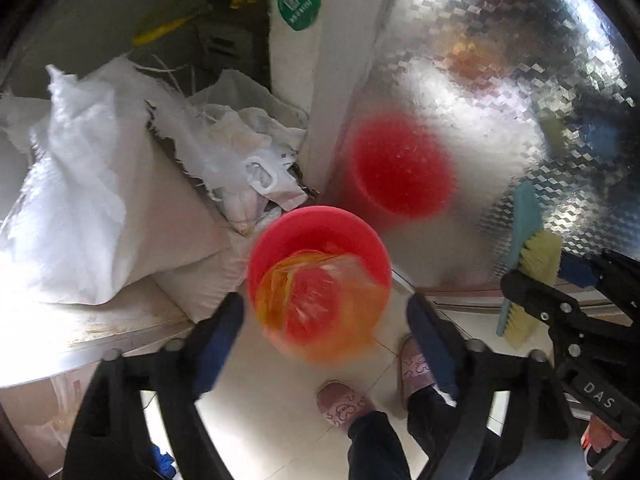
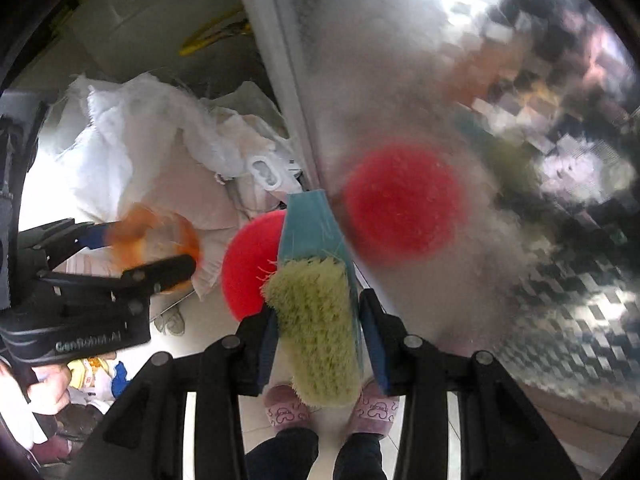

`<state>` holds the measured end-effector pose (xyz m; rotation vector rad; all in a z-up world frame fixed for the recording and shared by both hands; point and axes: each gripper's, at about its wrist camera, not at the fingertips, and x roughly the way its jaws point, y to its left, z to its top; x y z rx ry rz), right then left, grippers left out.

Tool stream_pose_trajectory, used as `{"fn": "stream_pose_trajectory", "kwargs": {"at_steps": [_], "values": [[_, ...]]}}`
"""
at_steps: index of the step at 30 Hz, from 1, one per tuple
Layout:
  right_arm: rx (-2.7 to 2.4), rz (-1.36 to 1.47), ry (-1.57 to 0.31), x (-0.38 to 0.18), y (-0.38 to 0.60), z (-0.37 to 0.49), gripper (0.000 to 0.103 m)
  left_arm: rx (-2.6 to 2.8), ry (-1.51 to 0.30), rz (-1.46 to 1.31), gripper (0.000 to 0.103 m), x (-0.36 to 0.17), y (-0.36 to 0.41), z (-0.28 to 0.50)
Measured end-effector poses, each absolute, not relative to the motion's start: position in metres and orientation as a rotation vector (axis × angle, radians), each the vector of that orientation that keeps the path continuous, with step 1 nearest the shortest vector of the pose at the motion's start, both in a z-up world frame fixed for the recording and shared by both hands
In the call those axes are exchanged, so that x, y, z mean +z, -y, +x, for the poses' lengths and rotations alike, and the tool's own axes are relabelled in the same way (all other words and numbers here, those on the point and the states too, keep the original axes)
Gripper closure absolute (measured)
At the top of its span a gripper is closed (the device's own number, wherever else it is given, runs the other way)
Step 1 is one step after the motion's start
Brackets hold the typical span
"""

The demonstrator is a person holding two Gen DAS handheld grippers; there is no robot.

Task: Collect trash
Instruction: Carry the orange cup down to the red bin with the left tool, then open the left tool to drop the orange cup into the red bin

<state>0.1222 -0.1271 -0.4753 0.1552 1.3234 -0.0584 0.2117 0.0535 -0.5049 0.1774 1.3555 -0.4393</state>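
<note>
A red bin (image 1: 320,240) stands on the floor below me, by a patterned glass door; it also shows in the right wrist view (image 2: 248,268). A blurred orange transparent bag (image 1: 320,312) hangs between the wide-spread fingers of my left gripper (image 1: 326,320), just above the bin's mouth; whether the fingers touch it is unclear. In the right wrist view the bag (image 2: 156,240) sits at the left gripper's tips. My right gripper (image 2: 320,320) is shut on a teal brush with yellow-green bristles (image 2: 316,312), right of the bin; the brush also shows in the left wrist view (image 1: 528,256).
White sacks and crumpled plastic bags (image 1: 120,184) pile up left of the bin. The glass door (image 1: 500,100) shows the bin's red reflection. A white door frame (image 1: 320,60) stands behind. The person's slippered feet (image 1: 344,400) stand on the tiled floor.
</note>
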Motion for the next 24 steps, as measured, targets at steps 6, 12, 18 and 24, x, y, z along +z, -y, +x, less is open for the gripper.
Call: {"fn": "stream_pose_trajectory", "kwargs": {"at_steps": [6,12,18,24], "values": [[-0.045,0.137,-1.323,-0.474,0.125,0.119,0.066,-0.424,-1.357,0.190,0.018,-0.507,-0.052,0.210],[0.001,0.099,-1.341,-0.487,0.117,0.122,0.066,-0.365,-1.361,0.158,0.017,-0.511,-0.066,0.204],[0.050,0.057,-1.352,-0.494,0.099,0.127,0.066,-0.333,-1.351,0.136,0.017,-0.510,-0.084,0.196],[0.087,0.013,-1.351,-0.499,0.087,0.128,0.066,-0.268,-1.374,0.092,0.017,-0.515,-0.102,0.193]]}}
